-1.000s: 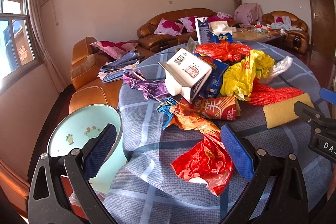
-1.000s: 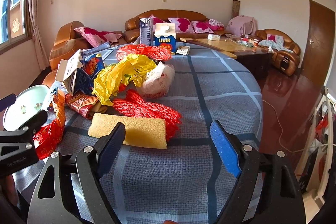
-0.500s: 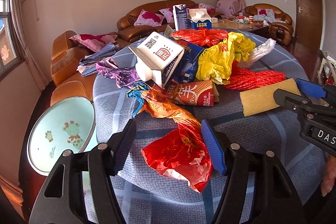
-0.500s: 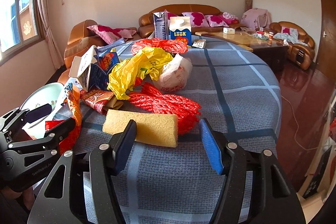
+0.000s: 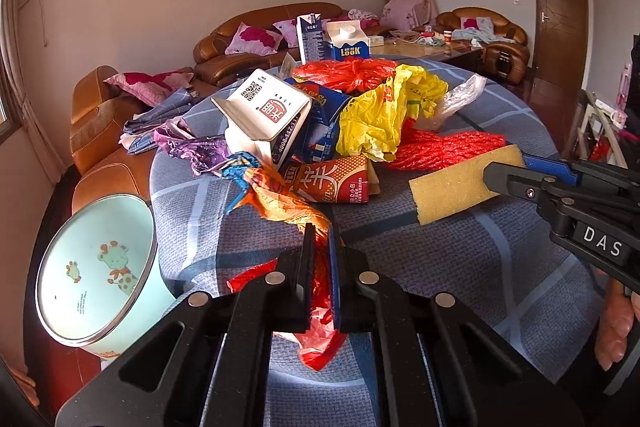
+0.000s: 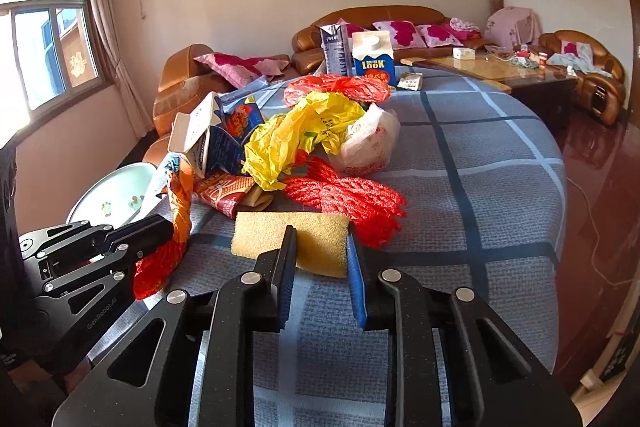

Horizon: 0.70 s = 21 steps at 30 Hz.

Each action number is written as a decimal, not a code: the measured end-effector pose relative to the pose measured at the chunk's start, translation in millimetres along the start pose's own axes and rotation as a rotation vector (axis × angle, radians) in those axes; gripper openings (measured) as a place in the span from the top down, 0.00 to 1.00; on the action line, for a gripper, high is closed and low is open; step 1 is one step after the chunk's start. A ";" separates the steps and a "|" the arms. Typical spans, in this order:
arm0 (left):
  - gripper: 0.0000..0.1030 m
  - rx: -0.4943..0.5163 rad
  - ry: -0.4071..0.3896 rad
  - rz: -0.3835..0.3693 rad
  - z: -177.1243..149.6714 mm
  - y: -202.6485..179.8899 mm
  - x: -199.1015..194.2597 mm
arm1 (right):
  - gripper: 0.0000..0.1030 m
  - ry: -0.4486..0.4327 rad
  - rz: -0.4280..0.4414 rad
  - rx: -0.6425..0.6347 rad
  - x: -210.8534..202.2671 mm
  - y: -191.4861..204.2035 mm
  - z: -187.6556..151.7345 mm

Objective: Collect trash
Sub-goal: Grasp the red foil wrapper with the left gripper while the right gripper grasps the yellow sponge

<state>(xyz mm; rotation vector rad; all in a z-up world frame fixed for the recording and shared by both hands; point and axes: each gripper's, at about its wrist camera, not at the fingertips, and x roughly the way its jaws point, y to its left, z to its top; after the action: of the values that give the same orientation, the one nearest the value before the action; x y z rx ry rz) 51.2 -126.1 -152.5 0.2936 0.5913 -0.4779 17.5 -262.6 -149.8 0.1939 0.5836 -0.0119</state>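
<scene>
A heap of trash lies on the round table (image 5: 460,267) with its blue checked cloth. My left gripper (image 5: 320,231) is shut on a crumpled red and orange plastic bag (image 5: 320,347) at the table's near edge. It also shows at the lower left of the right wrist view (image 6: 160,227). The jaws of my right gripper (image 6: 320,235) are closing, and its pads press the right end of a yellow sponge (image 6: 260,235). From the left wrist view the sponge (image 5: 448,187) sticks out of that gripper (image 5: 504,167).
Behind lie a white carton (image 5: 264,107), yellow bag (image 5: 380,119), red net (image 5: 440,147), red snack pack (image 5: 332,183), purple wrapper (image 5: 192,147) and LOOK milk carton (image 5: 348,43). A pale green bin (image 5: 92,267) stands left of the table. Brown sofas line the wall.
Both grippers have gone from wide open to closed. The left one now pinches the red bag, and the right one has closed in on the sponge's end. Both tilted down slightly.
</scene>
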 end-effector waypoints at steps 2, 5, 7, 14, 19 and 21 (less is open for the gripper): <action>0.96 -0.003 -0.009 0.000 0.6 3.0 -5.5 | 0.81 -0.012 0.013 -0.013 -5.3 4.7 2.6; 1.00 -0.015 -0.023 0.001 2.7 9.2 -13.6 | 0.83 -0.028 0.029 -0.027 -11.0 11.5 6.5; 1.00 -0.017 -0.043 0.010 5.3 13.5 -20.6 | 0.83 -0.041 0.036 -0.031 -15.3 14.7 9.0; 1.00 -0.032 -0.006 0.016 3.0 17.3 -10.4 | 0.83 -0.045 0.029 -0.048 -15.6 19.1 9.7; 0.63 -0.054 -0.022 0.042 5.6 18.5 -10.3 | 0.83 -0.040 -0.010 -0.033 -10.9 9.5 6.9; 0.61 -0.048 -0.016 0.036 4.8 16.4 -8.4 | 0.83 -0.048 -0.028 -0.029 -11.3 5.6 6.4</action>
<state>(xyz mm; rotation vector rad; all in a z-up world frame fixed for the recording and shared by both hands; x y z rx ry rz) 55.7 -111.2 -141.6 0.2545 0.5799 -0.4304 11.9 -258.8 -137.4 0.1567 0.5387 -0.0351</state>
